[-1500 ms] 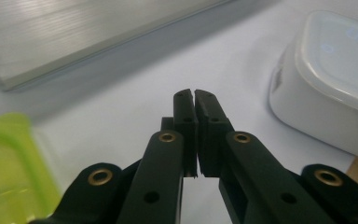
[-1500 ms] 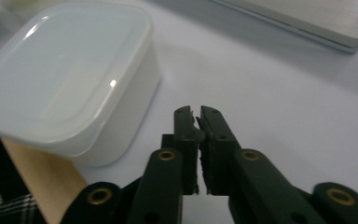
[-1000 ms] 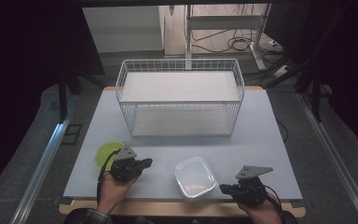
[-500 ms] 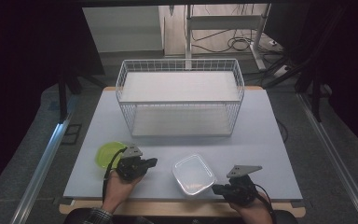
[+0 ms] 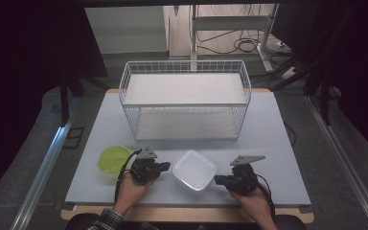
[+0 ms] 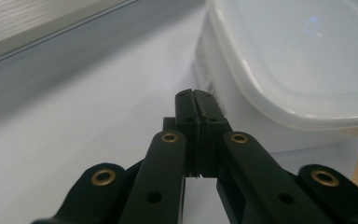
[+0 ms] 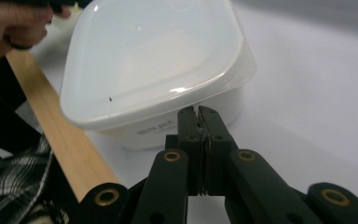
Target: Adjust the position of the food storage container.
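Note:
A translucent white plastic container with its lid on sits near the table's front edge, between both hands. My left gripper lies just left of it, jaws pressed together with nothing in them; in the left gripper view the tips almost touch the container's side wall. My right gripper is at the container's right front corner, also shut and empty. In the right gripper view its tips sit right below the lid's rim, against the container's wall.
A white wire basket stands at the middle back of the grey table. A lime green bowl rests left of my left hand. The wooden front edge runs close behind the container.
Both grippers have closed in on the container from either side. The left one moved right, away from the green bowl; the right one moved left. The container shifted little.

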The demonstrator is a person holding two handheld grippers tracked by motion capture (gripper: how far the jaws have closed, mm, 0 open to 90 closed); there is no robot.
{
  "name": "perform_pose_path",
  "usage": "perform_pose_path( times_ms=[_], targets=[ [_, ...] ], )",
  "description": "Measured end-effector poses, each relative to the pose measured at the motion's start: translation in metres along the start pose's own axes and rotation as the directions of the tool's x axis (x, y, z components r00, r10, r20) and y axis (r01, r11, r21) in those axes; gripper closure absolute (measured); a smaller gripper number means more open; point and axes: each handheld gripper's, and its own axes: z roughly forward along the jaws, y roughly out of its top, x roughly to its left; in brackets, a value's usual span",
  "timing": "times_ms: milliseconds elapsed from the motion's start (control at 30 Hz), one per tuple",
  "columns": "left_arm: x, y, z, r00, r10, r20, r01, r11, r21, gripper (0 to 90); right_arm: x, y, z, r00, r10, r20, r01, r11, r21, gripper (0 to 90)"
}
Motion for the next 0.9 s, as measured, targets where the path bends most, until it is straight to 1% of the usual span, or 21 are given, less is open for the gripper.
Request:
perform_pose_path(
  times_ms=[67,200,233,367,500,600,700,767,900],
  targets=[
    [0.0,0.0,0.001,1.0,0.007,0.001,-0.007,1.0,0.002,89.5,-0.004,0.006,0.004,0.9999,0.013,-0.001,-0.013,1.0,-0.011,88.3],
    [0.0,0.0,0.001,1.0,0.005,0.004,-0.005,1.0,0.003,89.4,-0.008,0.016,0.012,1.0,0.007,0.005,-0.007,1.0,-0.015,88.4],
    [0.001,0.0,0.001,1.0,0.0,-0.004,0.0,1.0,0.006,89.5,-0.009,0.018,0.014,1.0,0.004,0.003,-0.004,1.0,-0.016,88.7],
    [0.003,-0.002,0.0,0.9998,-0.02,-0.005,0.02,0.9998,0.008,89.5,-0.013,0.028,0.024,0.9999,0.001,0.014,-0.001,1.0,-0.011,88.7],
    [0.002,-0.002,-0.001,0.9997,-0.022,-0.014,0.022,0.9997,0.01,89.5,-0.017,0.035,0.029,0.9998,0.004,0.02,-0.004,1.0,-0.005,88.7],
    [0.001,-0.002,-0.002,0.9995,-0.026,-0.016,0.026,0.9996,0.012,89.5,-0.019,0.038,0.031,0.9998,0.0,0.021,-0.001,1.0,0.002,88.9],
    [-0.002,-0.003,-0.001,0.9995,-0.033,-0.005,0.033,0.9993,0.016,89.5,-0.02,0.039,0.031,0.9996,-0.005,0.028,0.005,1.0,0.005,88.8],
    [-0.005,-0.003,-0.001,0.9996,-0.029,-0.001,0.029,0.9994,0.018,89.6,-0.021,0.039,0.031,0.9994,-0.005,0.033,0.004,1.0,0.006,88.9],
    [-0.007,-0.002,0.0,0.9998,-0.014,-0.012,0.014,0.9996,0.024,89.5,-0.024,0.039,0.031,0.9993,-0.006,0.037,0.005,1.0,0.004,88.8]
  ],
)
